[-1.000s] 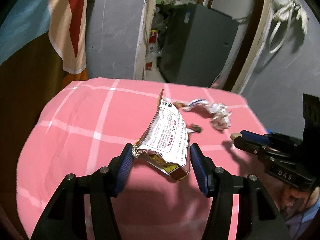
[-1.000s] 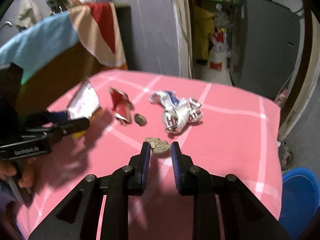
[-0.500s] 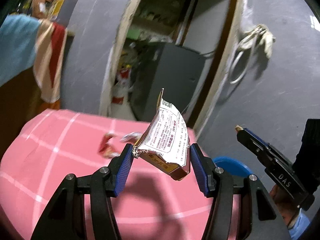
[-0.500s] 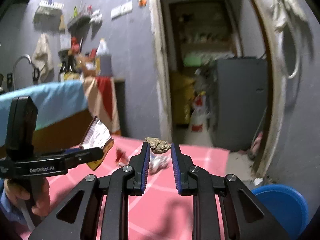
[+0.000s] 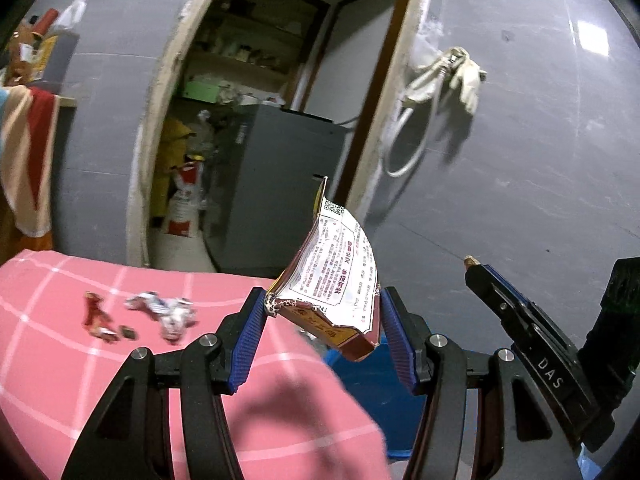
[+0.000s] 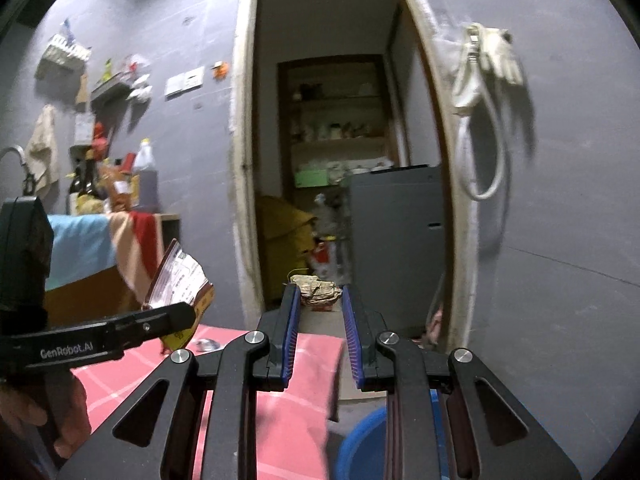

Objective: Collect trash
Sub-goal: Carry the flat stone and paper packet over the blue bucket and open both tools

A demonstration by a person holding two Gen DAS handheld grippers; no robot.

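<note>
My left gripper [image 5: 322, 312] is shut on a flattened printed paper carton [image 5: 336, 280] and holds it in the air past the right edge of the pink table [image 5: 80, 380], above a blue bin [image 5: 372, 392]. My right gripper [image 6: 318, 300] is shut on a small crumpled brown scrap [image 6: 318, 292], held up above the table edge with the blue bin [image 6: 360, 448] below it. The carton also shows in the right wrist view [image 6: 180, 280]. A crumpled white wrapper [image 5: 168, 312] and red scraps [image 5: 96, 316] lie on the table.
An open doorway [image 6: 336, 160] with shelves and a grey cabinet [image 5: 276, 192] is ahead. A white hose and gloves [image 5: 440, 80] hang on the grey wall. A striped cloth [image 5: 28, 160] hangs at the left.
Both grippers have lifted off the table and swung right toward the blue bin, each keeping its piece of trash. The table trash now lies to the left.
</note>
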